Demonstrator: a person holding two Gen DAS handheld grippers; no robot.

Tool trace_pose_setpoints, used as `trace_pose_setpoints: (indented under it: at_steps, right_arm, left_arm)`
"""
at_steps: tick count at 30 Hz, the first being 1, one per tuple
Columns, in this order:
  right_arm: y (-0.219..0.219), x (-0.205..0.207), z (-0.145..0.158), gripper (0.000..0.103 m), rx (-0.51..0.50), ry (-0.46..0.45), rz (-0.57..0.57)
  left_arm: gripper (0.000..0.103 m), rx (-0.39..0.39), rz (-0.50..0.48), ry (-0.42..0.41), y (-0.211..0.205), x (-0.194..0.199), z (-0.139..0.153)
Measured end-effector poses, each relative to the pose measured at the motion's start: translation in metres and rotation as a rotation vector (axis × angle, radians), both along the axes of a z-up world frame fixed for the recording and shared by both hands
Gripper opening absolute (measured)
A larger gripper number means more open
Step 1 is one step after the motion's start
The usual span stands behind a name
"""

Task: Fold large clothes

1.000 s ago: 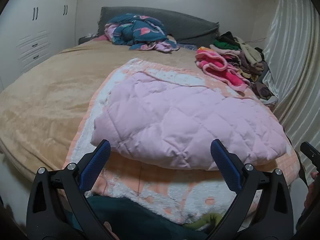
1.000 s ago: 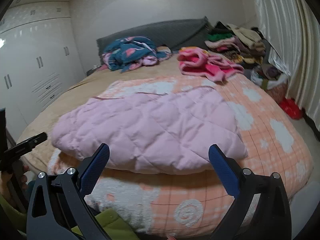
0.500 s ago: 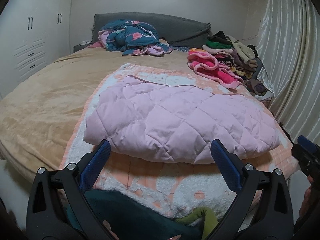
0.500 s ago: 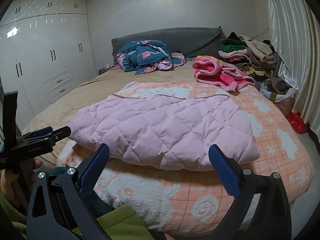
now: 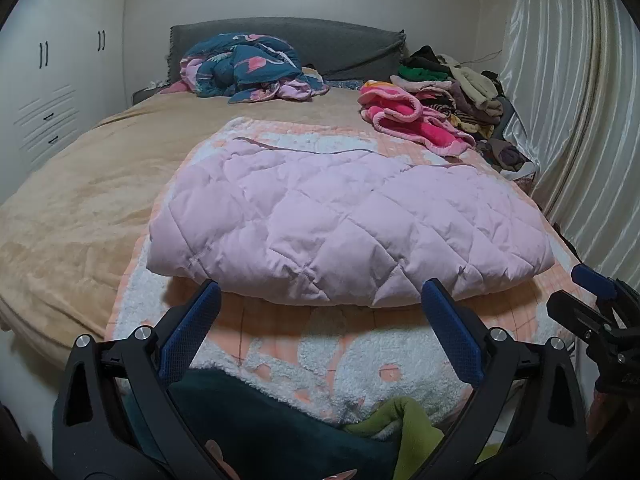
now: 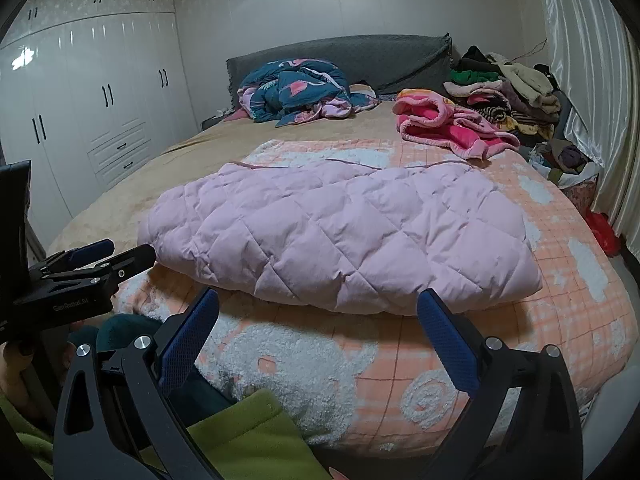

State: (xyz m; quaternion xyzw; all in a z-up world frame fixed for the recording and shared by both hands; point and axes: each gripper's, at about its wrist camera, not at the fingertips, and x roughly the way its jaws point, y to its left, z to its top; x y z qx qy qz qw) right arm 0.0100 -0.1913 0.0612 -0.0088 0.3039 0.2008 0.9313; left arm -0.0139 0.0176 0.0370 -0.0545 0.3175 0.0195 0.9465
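Note:
A pale pink quilted jacket (image 5: 344, 220) lies folded flat on an orange-and-white fleece blanket (image 5: 340, 352) at the near end of the bed; it also shows in the right wrist view (image 6: 340, 236). My left gripper (image 5: 320, 304) is open and empty, held back from the jacket's near edge. My right gripper (image 6: 316, 312) is open and empty, also short of the near edge. The right gripper shows at the right edge of the left wrist view (image 5: 600, 312). The left gripper shows at the left of the right wrist view (image 6: 88, 264).
A blue and pink bundle (image 5: 248, 68) lies by the grey headboard (image 5: 344, 44). A pink fleece garment (image 5: 412, 120) and a stack of clothes (image 5: 452, 84) sit at the far right. Curtains (image 5: 568, 92) hang right, white wardrobes (image 6: 88, 100) left. Dark green and lime cloth (image 5: 280, 432) lies below the grippers.
Both grippers have drawn back and lowered from the jacket, so the room's far end sits higher in view. The jacket has not moved. Both grippers stay open.

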Motion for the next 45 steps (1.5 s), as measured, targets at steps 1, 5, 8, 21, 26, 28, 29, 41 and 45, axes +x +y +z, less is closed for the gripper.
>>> trace_pose_setpoints:
  at_steps: [1,5,8,21,26,28,29,41,45]
  right_arm:
    - [-0.0001,0.0003,0.0001,0.099,-0.001,0.001,0.001]
    - [0.0007,0.0008,0.0003,0.099,-0.001,0.002,0.001]
    - [0.001,0.0013,0.0,0.099,0.001,0.005,0.006]
    - [0.0017,0.0024,-0.0007,0.099,0.002,0.01,0.007]
    - [0.001,0.0026,-0.0008,0.099,0.002,0.011,0.005]
    - [0.001,0.0024,-0.0009,0.099,0.002,0.01,0.005]
    - [0.0016,0.0024,-0.0011,0.099,0.002,0.01,0.004]
    - [0.0006,0.0024,-0.001,0.099,0.002,0.01,0.004]
    - [0.0006,0.0023,-0.0012,0.099,0.001,0.01,0.005]
  left_arm:
    - [0.094,-0.001,0.0,0.0,0.0002,0.0001,0.0001]
    - [0.094,0.001,0.001,0.002,0.0005,-0.0002,0.0001]
    - [0.094,0.001,0.006,0.0,0.0021,-0.0001,0.0007]
    - [0.094,0.005,0.01,-0.001,0.0037,0.0001,0.001]
    - [0.094,0.003,0.01,0.001,0.0042,0.0004,0.0009]
    - [0.094,0.004,0.008,-0.001,0.0039,0.0002,0.001]
    - [0.094,0.005,0.007,0.0,0.0041,0.0003,0.0009]
    - [0.094,0.011,0.014,-0.001,0.0051,0.0011,0.0]
    - [0.094,0.01,0.017,-0.003,0.0057,0.0008,-0.0005]
